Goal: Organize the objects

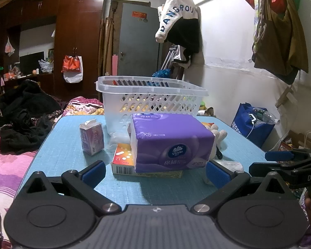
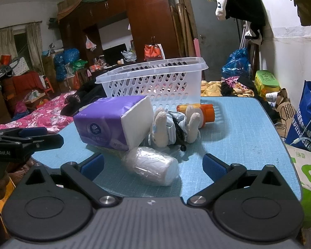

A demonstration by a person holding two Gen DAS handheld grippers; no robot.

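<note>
A white slotted basket (image 1: 151, 101) stands at the far side of the blue table (image 1: 68, 137); it also shows in the right wrist view (image 2: 155, 81). A purple tissue pack (image 1: 170, 143) lies on a flat medicine box (image 1: 122, 159) just ahead of my open, empty left gripper (image 1: 155, 172). A small purple carton (image 1: 91, 138) stands to the left. In the right wrist view the tissue pack (image 2: 114, 122), a plush rabbit (image 2: 172, 126), an orange bottle (image 2: 205, 112) and a wrapped paper roll (image 2: 153, 166) lie ahead of my open, empty right gripper (image 2: 153, 166).
A bed with pink covers (image 2: 41, 118) and dark clothes (image 1: 22, 112) lies left of the table. A blue bag (image 2: 306, 118) and a green-and-white bag (image 2: 309, 178) stand at the right. The other gripper shows at each view's edge (image 1: 290, 166).
</note>
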